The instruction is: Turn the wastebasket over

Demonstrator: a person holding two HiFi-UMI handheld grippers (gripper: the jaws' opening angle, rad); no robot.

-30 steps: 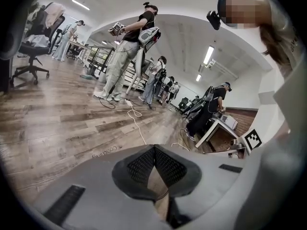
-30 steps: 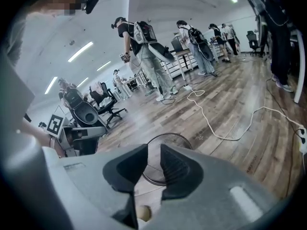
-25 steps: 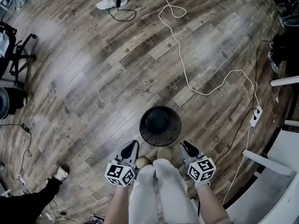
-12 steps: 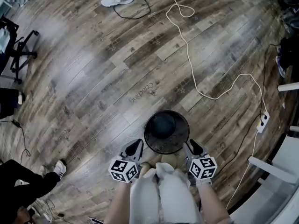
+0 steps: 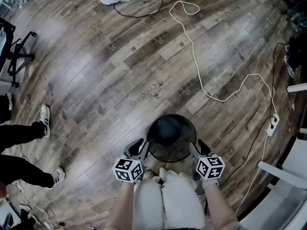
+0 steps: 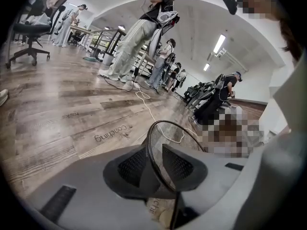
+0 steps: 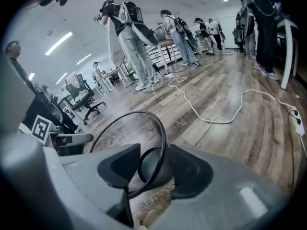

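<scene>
A black wire-mesh wastebasket (image 5: 171, 134) stands upright on the wooden floor, mouth up, just ahead of my feet. My left gripper (image 5: 139, 148) is at its left rim and my right gripper (image 5: 200, 149) at its right rim. In the left gripper view the thin rim of the wastebasket (image 6: 167, 137) runs between the jaws of the left gripper (image 6: 154, 166), which are opening, with a gap on each side. In the right gripper view the rim of the wastebasket (image 7: 125, 132) likewise passes between the opening jaws of the right gripper (image 7: 157, 166), untouched by the pads.
A white cable (image 5: 202, 84) snakes across the floor to a power strip (image 5: 274, 123) at the right. A person's legs (image 5: 23, 145) stand at the left, an office chair (image 5: 17, 55) beyond them. White furniture (image 5: 286, 175) is at the lower right. Other people stand far back.
Both grippers have come down and forward from beside my knees to the basket's rim, one on each side, and their jaws have opened. A person's legs have come into view at the left.
</scene>
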